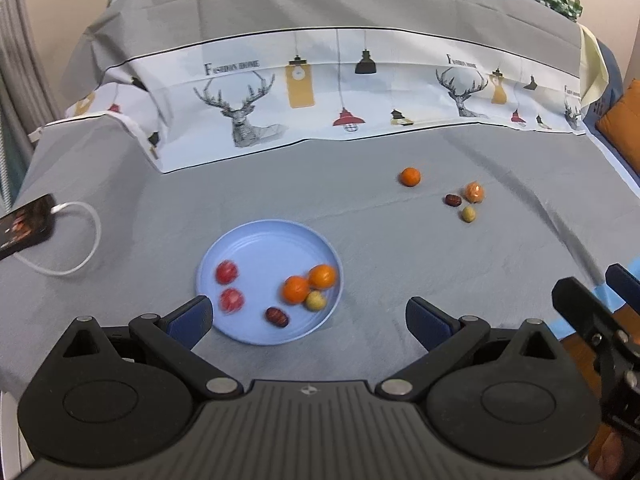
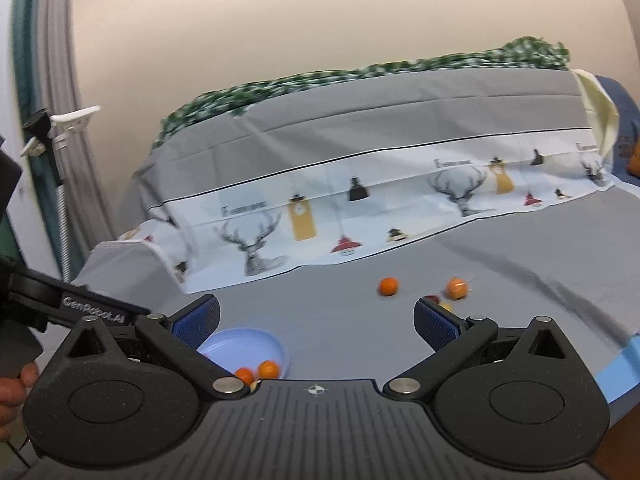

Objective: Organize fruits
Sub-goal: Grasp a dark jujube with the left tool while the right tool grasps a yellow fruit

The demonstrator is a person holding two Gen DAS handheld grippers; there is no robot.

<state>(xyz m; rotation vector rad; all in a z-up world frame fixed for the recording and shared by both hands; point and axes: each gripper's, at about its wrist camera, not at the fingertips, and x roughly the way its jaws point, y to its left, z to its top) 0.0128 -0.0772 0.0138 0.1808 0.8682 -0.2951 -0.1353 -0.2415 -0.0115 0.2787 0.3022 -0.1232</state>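
plate (image 1: 256, 248) with fruits just ahead | left hand-held gripper (image 1: 308, 320) spread, empty | right hand-held gripper (image 2: 316, 320) spread, empty

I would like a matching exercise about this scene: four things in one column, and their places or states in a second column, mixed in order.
Things:
1. two red fruits
2. lone orange
3. phone
4. left gripper

Places or states:
A. on the grey sheet, outside the plate
B. open, holding nothing
C. on the left side of the blue plate
D. at the left edge of the bed, cable plugged in

Pairs: 1-C, 2-A, 3-D, 4-B
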